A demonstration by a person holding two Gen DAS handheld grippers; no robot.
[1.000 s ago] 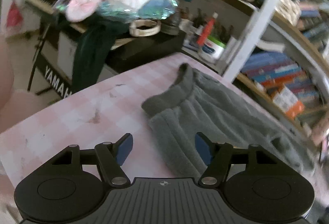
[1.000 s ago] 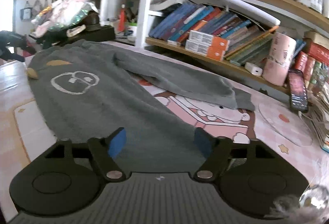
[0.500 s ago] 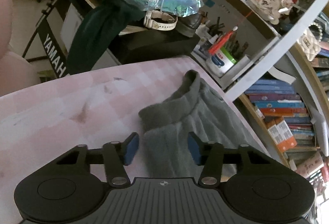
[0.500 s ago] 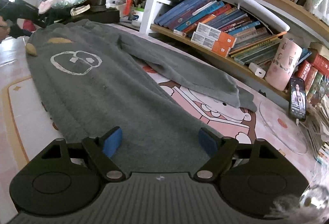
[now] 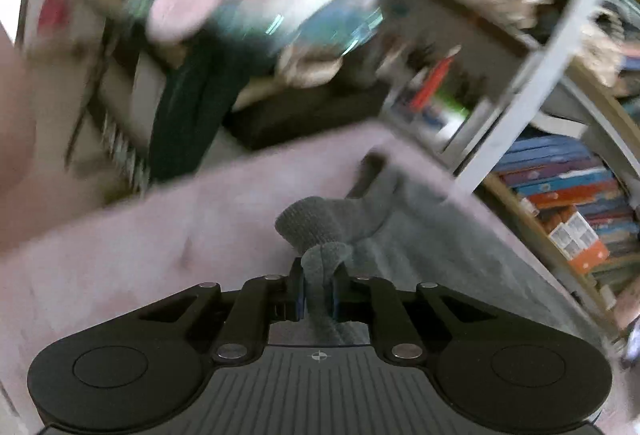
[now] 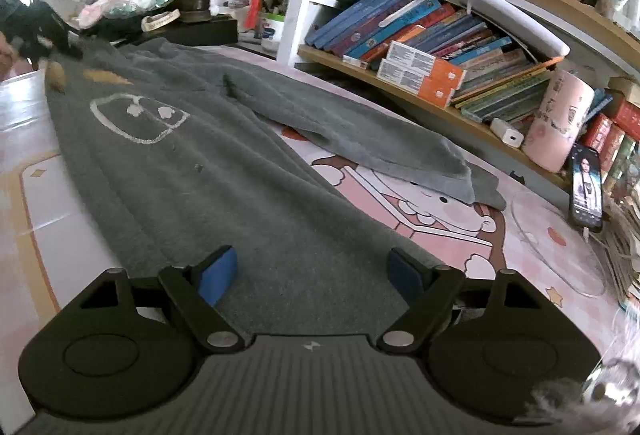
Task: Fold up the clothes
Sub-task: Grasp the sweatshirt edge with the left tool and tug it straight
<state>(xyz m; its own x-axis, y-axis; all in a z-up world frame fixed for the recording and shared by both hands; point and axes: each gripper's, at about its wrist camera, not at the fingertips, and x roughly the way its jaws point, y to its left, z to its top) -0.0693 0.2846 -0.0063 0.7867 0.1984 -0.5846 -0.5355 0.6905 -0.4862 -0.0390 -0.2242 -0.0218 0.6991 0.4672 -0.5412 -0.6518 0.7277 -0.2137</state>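
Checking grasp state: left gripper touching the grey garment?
Touching. Left wrist view: left gripper is closed on a bunched fold of the grey garment, cloth pinched between both fingers.

Open right hand-held gripper (image 6: 312, 275) over grey garment (image 6: 208, 171)

Both grippers: black linkage arms, silver pivot screws, ribbed grey housing; right gripper (image 6: 310, 273) carries blue finger pads (image 6: 218, 271)

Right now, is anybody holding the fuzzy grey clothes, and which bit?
The left hand-held gripper pinches the fuzzy grey fleece garment by a bunched fold at its edge. The right hand-held gripper holds nothing.
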